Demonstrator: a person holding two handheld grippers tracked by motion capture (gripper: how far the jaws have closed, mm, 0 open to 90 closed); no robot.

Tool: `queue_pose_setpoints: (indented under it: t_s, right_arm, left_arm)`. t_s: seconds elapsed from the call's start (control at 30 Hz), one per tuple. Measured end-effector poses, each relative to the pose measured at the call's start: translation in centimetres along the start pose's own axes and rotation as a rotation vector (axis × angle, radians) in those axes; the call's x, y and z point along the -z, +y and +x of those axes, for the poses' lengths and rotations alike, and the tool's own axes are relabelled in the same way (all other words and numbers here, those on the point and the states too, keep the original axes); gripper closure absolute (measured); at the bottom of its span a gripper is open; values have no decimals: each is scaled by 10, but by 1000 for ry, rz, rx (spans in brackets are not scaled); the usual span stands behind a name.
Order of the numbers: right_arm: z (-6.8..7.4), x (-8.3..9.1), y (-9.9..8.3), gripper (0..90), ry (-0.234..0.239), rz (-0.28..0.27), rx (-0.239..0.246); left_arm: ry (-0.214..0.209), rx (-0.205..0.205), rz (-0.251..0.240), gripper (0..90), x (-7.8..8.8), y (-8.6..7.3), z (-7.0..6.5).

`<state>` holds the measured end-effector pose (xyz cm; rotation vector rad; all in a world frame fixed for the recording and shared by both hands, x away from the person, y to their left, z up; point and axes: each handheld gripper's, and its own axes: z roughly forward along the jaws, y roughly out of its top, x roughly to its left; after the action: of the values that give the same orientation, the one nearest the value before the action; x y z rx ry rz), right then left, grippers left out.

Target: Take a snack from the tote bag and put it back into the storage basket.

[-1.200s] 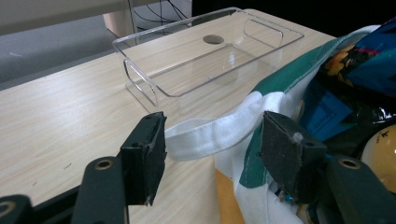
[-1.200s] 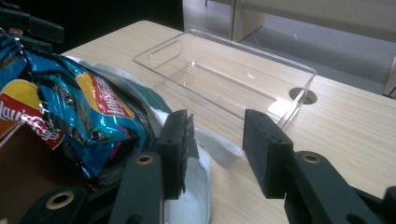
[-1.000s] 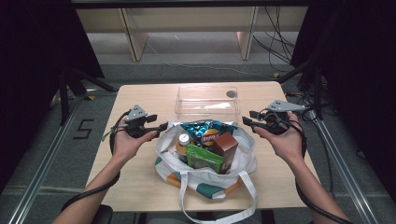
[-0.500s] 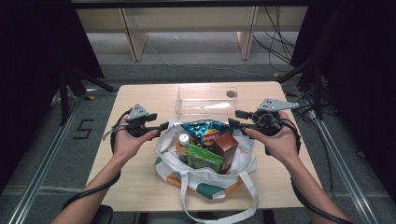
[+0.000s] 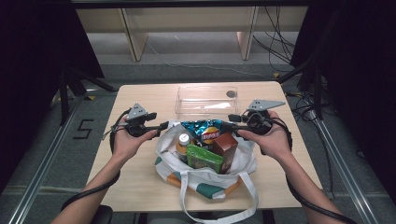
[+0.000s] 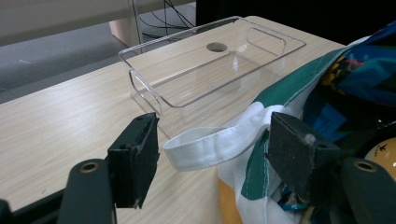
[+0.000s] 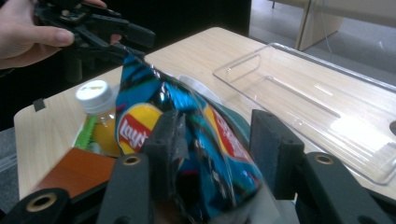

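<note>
Chip bag [image 7: 187,135] sits between level right tool [image 7: 219,144].

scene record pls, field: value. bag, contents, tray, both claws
bag: white and green tote bag at the table's near edge, mouth open
contents: blue chip bag, orange bottle, green box, brown box
tray: clear tray, empty, behind the bag
left claw: open, jaws either side of the white bag handle
right claw: jaws around the chip bag, grip unclear
</note>
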<state>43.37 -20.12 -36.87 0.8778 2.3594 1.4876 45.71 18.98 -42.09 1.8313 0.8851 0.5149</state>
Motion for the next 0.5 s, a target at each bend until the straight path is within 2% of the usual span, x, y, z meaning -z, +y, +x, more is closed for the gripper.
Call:
queue_pose_setpoints:
  t_s: [0.03,0.1,0.13,0.17,0.23,0.33,0.47,0.5]
  right_arm:
    - [-6,-2,-2,567,1,-3,7]
    - [-7,-2,-2,578,-3,-1,5]
    - [-7,-3,-5,592,-16,25,-12]
    - [-8,-4,-5,600,-14,27,-15]
    - [-8,-6,-7,617,-20,9,-18]
    - [-8,-7,-6,714,-32,35,13]
    - [-6,-8,-6,775,-28,42,26]
    - [-6,-9,-6,816,-53,41,49]
  left_arm:
    - [-1,1,0,329,0,0,0]
    - [0,1,0,329,0,0,1]
    - [1,2,1,329,0,0,1]
    - [2,2,1,329,0,0,1]
    - [2,-2,1,328,0,0,1]
    - [3,-5,1,328,0,0,1]
    - [4,-4,1,327,0,0,2]
    - [3,-3,2,326,0,0,2]
